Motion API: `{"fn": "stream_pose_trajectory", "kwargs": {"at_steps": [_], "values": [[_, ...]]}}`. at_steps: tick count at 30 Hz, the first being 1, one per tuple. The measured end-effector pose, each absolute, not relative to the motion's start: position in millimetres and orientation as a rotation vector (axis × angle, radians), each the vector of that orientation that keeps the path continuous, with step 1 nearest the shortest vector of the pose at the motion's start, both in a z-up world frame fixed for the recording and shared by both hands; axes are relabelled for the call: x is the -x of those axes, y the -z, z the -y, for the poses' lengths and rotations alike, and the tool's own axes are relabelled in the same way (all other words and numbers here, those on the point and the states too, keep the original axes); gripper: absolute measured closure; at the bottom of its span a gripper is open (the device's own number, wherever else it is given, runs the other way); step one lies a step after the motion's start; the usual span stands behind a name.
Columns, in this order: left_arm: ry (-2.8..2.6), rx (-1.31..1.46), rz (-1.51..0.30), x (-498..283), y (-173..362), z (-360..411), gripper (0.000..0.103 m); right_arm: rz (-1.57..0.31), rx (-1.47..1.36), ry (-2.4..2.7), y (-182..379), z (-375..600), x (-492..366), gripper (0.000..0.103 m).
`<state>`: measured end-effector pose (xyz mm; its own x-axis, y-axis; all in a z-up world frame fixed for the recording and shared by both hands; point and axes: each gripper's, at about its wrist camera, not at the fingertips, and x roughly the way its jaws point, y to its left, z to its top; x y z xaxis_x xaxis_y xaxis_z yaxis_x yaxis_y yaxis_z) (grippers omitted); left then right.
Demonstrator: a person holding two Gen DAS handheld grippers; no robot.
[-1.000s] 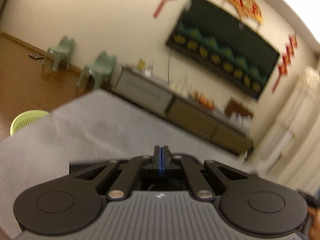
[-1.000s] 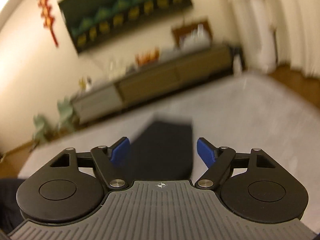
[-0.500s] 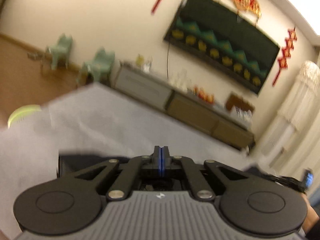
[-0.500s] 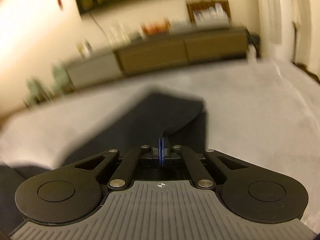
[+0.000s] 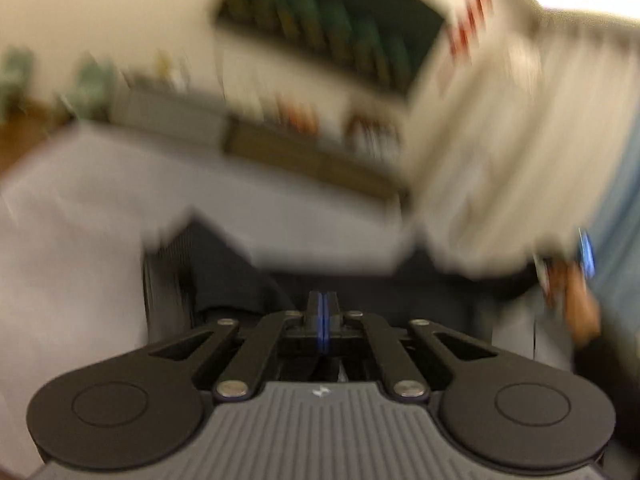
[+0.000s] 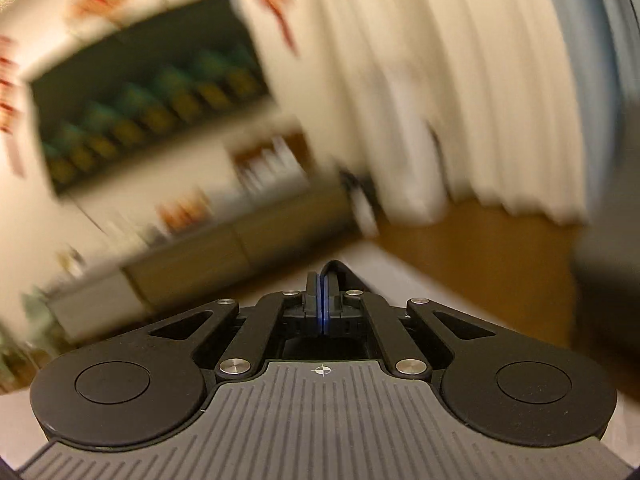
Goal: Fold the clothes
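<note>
Left gripper [image 5: 323,312] clenched over the dark garment [image 5: 224,272] – whether it pinches cloth, I cannot tell; right gripper [image 6: 322,300] grasps a dark fold.

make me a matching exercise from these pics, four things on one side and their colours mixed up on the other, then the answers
Things:
1. garment
2. curtain
3. floor
4. table cover

Colours:
a. wood brown
b. pale grey
c. dark, near black
d. cream white

Pairs: 1-c, 2-d, 3-a, 4-b
</note>
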<state>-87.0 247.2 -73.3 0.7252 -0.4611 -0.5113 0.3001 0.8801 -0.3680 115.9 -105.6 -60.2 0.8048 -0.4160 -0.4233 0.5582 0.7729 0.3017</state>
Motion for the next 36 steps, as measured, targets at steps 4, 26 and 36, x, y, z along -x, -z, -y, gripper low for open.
{"fn": "stream_pose_trajectory", "kwargs": {"at_steps": [4,26,36], "values": [[0.426,0.114,-0.656,104.4,88.0,-216.6,0.088,-0.436,-0.544,0.527,92.0,124.6,-124.1,0.101],[0.109,0.369,-0.873,-92.7,144.8,-265.1,0.037,-0.544,-0.526,0.292,95.3,104.0,-157.4,0.016],[0.278,0.34,-0.53,-67.2,69.2,-245.8,0.103,-0.713,-0.205,0.06,110.8,98.7,-142.0,0.007]]}}
